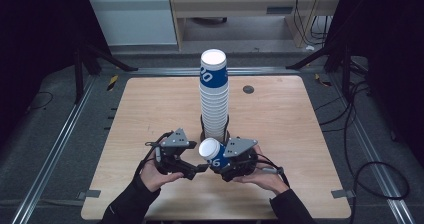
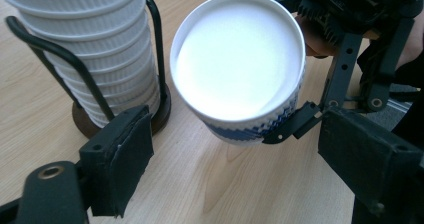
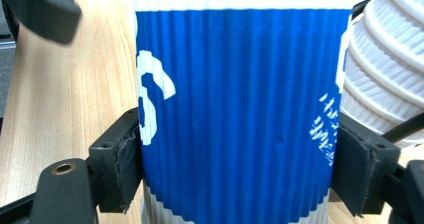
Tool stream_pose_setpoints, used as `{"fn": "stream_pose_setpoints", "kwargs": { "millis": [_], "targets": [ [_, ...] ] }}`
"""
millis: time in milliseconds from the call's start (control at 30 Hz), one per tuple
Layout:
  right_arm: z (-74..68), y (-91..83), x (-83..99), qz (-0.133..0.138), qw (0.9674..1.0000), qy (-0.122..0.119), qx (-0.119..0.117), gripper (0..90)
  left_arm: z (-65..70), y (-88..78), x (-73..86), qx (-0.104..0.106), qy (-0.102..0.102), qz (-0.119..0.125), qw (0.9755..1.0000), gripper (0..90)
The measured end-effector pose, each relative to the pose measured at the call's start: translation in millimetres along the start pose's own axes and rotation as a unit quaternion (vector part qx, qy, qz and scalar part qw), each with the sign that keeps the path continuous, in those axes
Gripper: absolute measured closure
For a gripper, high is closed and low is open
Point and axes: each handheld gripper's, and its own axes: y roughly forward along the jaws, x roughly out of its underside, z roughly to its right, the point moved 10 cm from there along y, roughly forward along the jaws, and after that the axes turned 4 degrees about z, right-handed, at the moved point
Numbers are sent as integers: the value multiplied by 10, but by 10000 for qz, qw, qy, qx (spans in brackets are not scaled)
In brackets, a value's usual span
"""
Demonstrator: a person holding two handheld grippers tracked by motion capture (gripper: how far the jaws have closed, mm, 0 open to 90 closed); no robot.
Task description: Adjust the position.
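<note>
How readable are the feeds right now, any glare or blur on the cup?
High view: dim surroundings, table evenly lit, the top of the cup stack glares white. Left gripper view: the cup has a washed-out inside, and its shadow falls on the wood. Right gripper view: the cup's blue ribs are sharp, but its white rim is overexposed and the near jaws look soft.

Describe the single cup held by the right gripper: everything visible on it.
The cup is ribbed paper, a blue band with white print and a white rim and base strip. It looks empty, its inside white. It is tilted, mouth toward the left gripper, just in front of the cup stack in its wire holder. The right gripper is shut on it, fingers pressing the blue sides. The left gripper stands open, not touching it.
</note>
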Motion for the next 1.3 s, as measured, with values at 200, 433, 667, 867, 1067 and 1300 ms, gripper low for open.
{"fn": "stream_pose_setpoints", "kwargs": {
  "millis": [200, 433, 667, 867, 1067, 1300],
  "targets": [
    [-56, 49, 14, -67, 9999, -90, -88, 203, -10, 87, 27, 38, -88, -122, 9999, 138],
    [-151, 114, 21, -153, 9994, -202, -227, 203, -2, 159, 78, 117, -145, -226, 9996, 150],
    [-181, 151, 45, -230, 9990, -267, -288, 202, 14, 199, 114, 186, -141, -314, 9992, 195],
    [-174, 160, 67, -260, 9990, -247, -283, 196, 28, 190, 104, 290, -213, -230, 9991, 249],
    [-180, 172, 49, -196, 9992, -224, -281, 184, 29, 172, 94, 254, -180, -178, 9994, 258],
    [-148, 167, 45, -179, 9996, -93, -211, 129, 3, 143, 80, 181, -189, -121, 9996, 262]
  ]
}}
